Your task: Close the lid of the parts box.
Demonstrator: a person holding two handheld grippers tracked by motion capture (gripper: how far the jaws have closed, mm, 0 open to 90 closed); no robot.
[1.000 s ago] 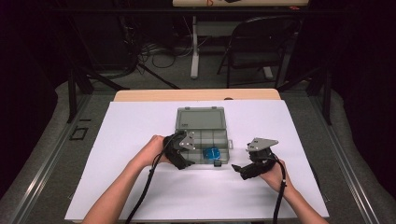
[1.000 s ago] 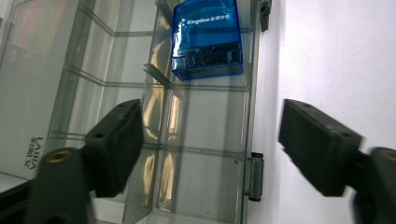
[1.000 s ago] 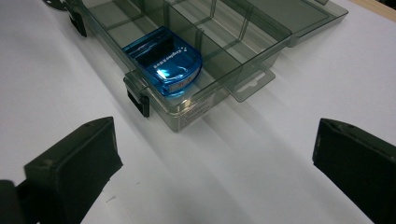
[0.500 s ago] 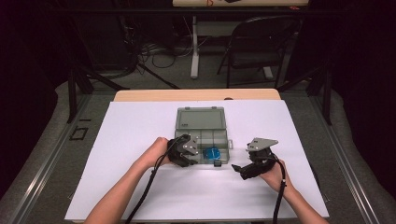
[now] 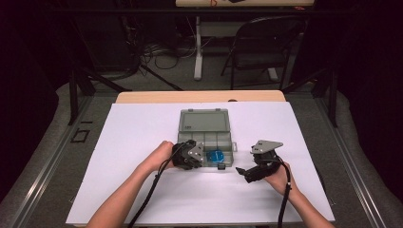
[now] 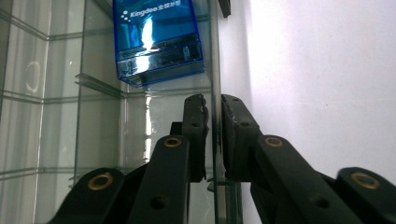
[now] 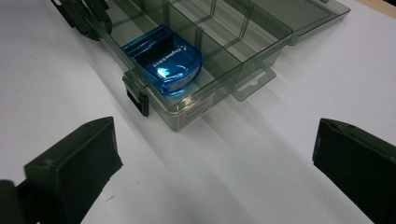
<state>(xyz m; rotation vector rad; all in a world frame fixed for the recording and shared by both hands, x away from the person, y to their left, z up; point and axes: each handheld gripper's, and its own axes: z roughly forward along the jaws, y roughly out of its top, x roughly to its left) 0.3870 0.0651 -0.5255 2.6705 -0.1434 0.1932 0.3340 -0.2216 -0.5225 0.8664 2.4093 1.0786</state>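
Note:
A clear grey compartment box (image 5: 216, 142) lies mid-table with its lid (image 5: 204, 121) folded back. A blue transparent case (image 5: 216, 156) rests in a front compartment. My left gripper (image 5: 192, 159) is at the box's front left corner. In the left gripper view it (image 6: 214, 105) is shut on the thin front wall (image 6: 215, 56), one jaw inside and one outside, with the blue case (image 6: 156, 39) just beyond. My right gripper (image 5: 243, 172) sits open to the right of the box. In its own view it (image 7: 219, 149) faces the box (image 7: 243, 51) and blue case (image 7: 163, 60), holding nothing.
A white sheet (image 5: 142, 137) covers the table, with bare room left and right of the box. A black latch (image 7: 140, 102) hangs on the box's front wall. A folding chair (image 5: 256, 47) and cables stand beyond the table's far edge.
My left gripper has shifted slightly to the right along the box's front wall. The right gripper and the box have stayed in place.

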